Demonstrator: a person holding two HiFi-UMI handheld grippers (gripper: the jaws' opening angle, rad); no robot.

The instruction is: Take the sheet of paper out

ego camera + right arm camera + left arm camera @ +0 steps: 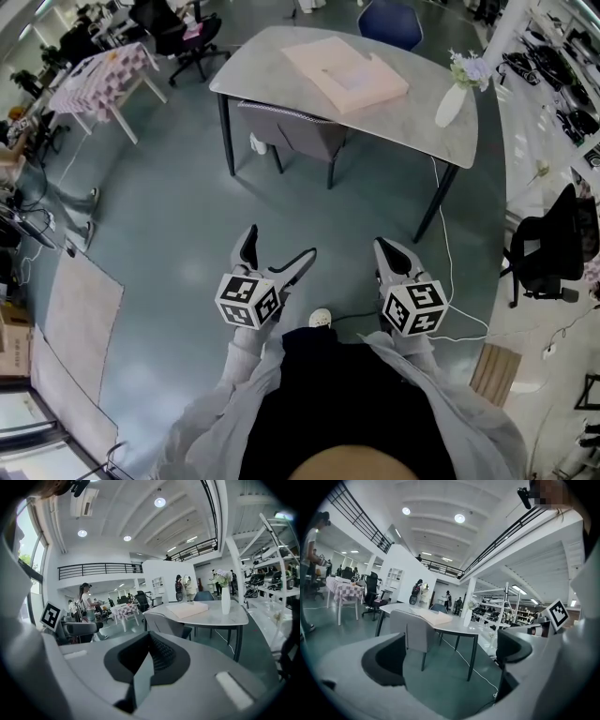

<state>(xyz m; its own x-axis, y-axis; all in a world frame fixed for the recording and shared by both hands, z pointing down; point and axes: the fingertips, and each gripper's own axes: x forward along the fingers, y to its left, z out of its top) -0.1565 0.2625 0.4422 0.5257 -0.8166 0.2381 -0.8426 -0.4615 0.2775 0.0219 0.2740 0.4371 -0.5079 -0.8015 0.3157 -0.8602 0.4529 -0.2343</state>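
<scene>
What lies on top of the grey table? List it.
On the table: a flat pink box and a white vase holding flowers. No loose sheet shows; whatever the box holds is covered.

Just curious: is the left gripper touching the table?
Apart. Head view shows the left gripper over open floor, well short of the table.

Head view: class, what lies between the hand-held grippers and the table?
Mostly bare floor, as the head view shows. A grey chair stands tucked at the table, and a white cable trails across.
</scene>
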